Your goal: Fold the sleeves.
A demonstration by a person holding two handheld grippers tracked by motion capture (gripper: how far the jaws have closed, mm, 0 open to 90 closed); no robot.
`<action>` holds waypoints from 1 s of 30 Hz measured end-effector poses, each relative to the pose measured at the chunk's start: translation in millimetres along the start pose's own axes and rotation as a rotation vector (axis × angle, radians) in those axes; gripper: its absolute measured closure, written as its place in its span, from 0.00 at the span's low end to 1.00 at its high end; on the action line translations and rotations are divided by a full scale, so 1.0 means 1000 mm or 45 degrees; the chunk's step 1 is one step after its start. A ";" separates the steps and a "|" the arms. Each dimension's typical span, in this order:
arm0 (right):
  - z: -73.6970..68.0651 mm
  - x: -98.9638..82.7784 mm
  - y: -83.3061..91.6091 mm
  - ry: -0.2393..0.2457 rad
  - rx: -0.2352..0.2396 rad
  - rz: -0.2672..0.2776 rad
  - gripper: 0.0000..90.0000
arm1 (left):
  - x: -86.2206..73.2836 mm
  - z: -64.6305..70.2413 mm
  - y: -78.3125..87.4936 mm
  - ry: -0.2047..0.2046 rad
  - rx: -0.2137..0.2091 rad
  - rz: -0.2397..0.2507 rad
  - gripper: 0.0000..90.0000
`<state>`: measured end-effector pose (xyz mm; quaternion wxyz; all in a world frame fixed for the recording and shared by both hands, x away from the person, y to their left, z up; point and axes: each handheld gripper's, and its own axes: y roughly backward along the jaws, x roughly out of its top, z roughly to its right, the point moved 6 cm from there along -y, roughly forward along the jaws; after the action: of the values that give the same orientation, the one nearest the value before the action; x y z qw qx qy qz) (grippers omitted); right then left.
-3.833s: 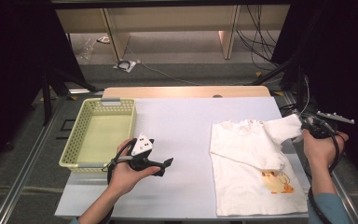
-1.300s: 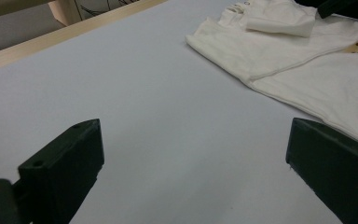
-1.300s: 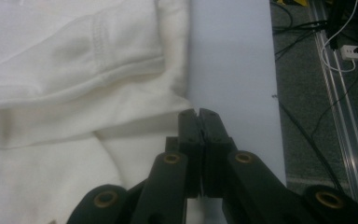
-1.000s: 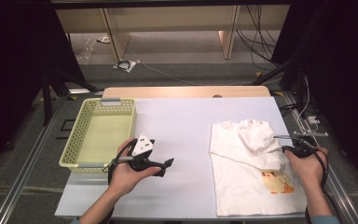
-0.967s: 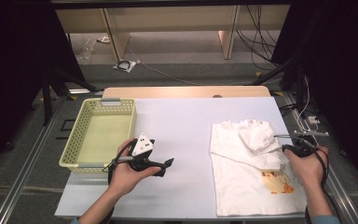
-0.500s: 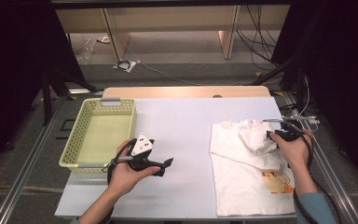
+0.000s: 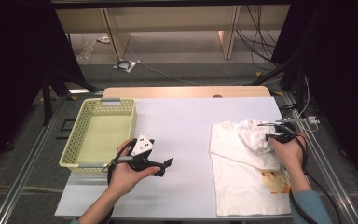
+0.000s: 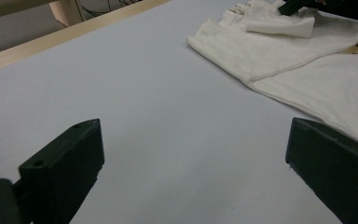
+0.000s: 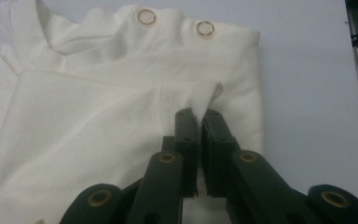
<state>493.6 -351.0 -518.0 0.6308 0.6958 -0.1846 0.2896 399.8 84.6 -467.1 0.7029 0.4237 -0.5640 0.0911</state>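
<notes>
A white T-shirt (image 7: 242,182) with a small print lies flat at the right of the white table (image 7: 186,121). Its right sleeve (image 7: 254,137) is folded inward over the chest. My right gripper (image 7: 266,138) sits on that fold; its jaws have just been closing and now pinch the sleeve's hem (image 9: 214,91) between the tips, right gripper (image 9: 198,114). Two metal snaps (image 9: 145,17) mark the neckline. My left gripper (image 7: 165,167) rests by the basket, open, with bare table between its jaws, left gripper (image 8: 193,154). The shirt (image 8: 307,70) lies beyond it.
A pale yellow plastic basket (image 7: 77,140) stands at the table's left with nothing in it. Cables (image 7: 303,121) and a metal rail run along the table's right edge, close to my right hand. A wooden strip borders the far edge.
My right hand has moved left and away over the shirt, bringing the sleeve in over the chest. The left hand has not moved.
</notes>
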 end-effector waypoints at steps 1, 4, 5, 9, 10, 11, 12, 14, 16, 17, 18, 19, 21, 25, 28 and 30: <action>-0.001 0.000 0.001 0.009 -0.006 0.006 0.97 | 0.000 0.000 0.000 0.002 0.001 0.000 0.05; -0.005 0.002 0.007 0.045 -0.013 0.040 0.97 | 0.001 -0.001 0.001 0.008 0.003 0.006 0.05; -0.008 0.002 0.010 0.052 -0.006 0.062 0.97 | 0.001 -0.001 0.001 0.007 0.004 0.006 0.05; -0.018 0.001 0.025 0.122 0.020 0.128 0.96 | 0.001 -0.001 0.001 0.007 0.005 0.007 0.05; -0.022 0.001 0.029 0.141 0.031 0.142 0.96 | 0.001 -0.001 0.001 0.004 0.005 0.008 0.05; -0.026 0.000 0.033 0.160 0.045 0.159 0.96 | 0.001 -0.001 0.001 0.003 0.005 0.008 0.05; -0.031 0.000 0.037 0.176 0.060 0.180 0.96 | 0.002 -0.001 0.001 0.002 0.006 0.008 0.05; -0.041 -0.002 0.043 0.211 0.085 0.201 0.96 | 0.001 0.000 0.001 0.006 0.003 0.005 0.05; -0.052 -0.004 0.047 0.246 0.111 0.217 0.96 | 0.001 0.001 0.000 0.006 0.002 0.003 0.05; -0.057 -0.006 0.049 0.269 0.128 0.225 0.96 | 0.001 0.001 0.000 0.005 0.003 0.003 0.05; -0.063 -0.007 0.050 0.281 0.142 0.233 0.97 | 0.001 0.001 0.000 0.004 0.003 0.003 0.05; -0.070 -0.008 0.052 0.307 0.160 0.245 0.96 | 0.000 0.000 0.000 0.004 0.003 0.002 0.05; -0.079 -0.010 0.054 0.338 0.180 0.256 0.96 | 0.000 0.000 0.000 0.003 0.003 0.003 0.05; -0.099 -0.016 0.059 0.413 0.221 0.257 0.96 | 0.001 0.000 0.001 0.005 0.003 0.003 0.05; -0.114 -0.019 0.064 0.450 0.258 0.251 0.96 | 0.000 0.000 0.000 0.004 0.003 0.003 0.05; -0.121 -0.022 0.065 0.467 0.271 0.233 0.96 | 0.000 0.001 0.000 0.003 0.003 0.002 0.05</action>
<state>415.7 -243.0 -477.2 0.5479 0.6746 -0.0976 0.4849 399.5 83.9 -466.8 0.7030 0.4241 -0.5634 0.0929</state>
